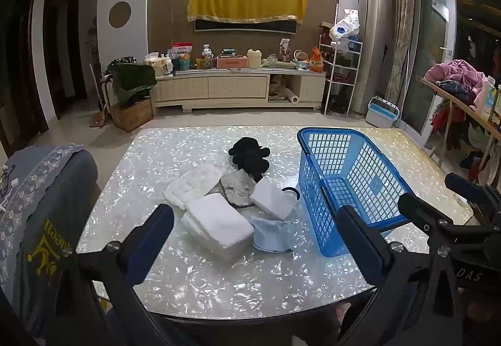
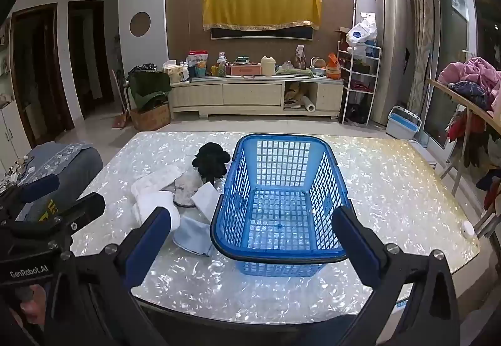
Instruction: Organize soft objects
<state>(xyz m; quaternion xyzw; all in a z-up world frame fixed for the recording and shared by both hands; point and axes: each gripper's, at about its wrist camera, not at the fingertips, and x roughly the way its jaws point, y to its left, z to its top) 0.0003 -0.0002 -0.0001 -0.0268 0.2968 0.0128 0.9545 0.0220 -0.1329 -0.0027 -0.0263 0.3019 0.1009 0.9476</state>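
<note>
A heap of soft things lies mid-table: a folded white towel (image 1: 219, 225) nearest me, a second white cloth (image 1: 194, 183) behind it, a white block (image 1: 274, 200), a grey marbled cloth (image 1: 236, 188), a pale blue cloth (image 1: 269, 236) and a black plush piece (image 1: 249, 156). An empty blue plastic basket (image 1: 353, 186) stands right of the heap. My left gripper (image 1: 256, 239) hovers open over the table's near edge, facing the towel. My right gripper (image 2: 255, 245) is open too, facing the basket (image 2: 278, 198), with the heap (image 2: 175, 198) to its left. Neither holds anything.
The shiny mother-of-pearl table (image 2: 391, 177) has bare room right of the basket, where a small white cap (image 2: 468, 228) sits. A chair draped in blue-grey cloth (image 1: 40, 189) stands at the left edge. A clothes-laden rack (image 2: 469, 101) is on the right.
</note>
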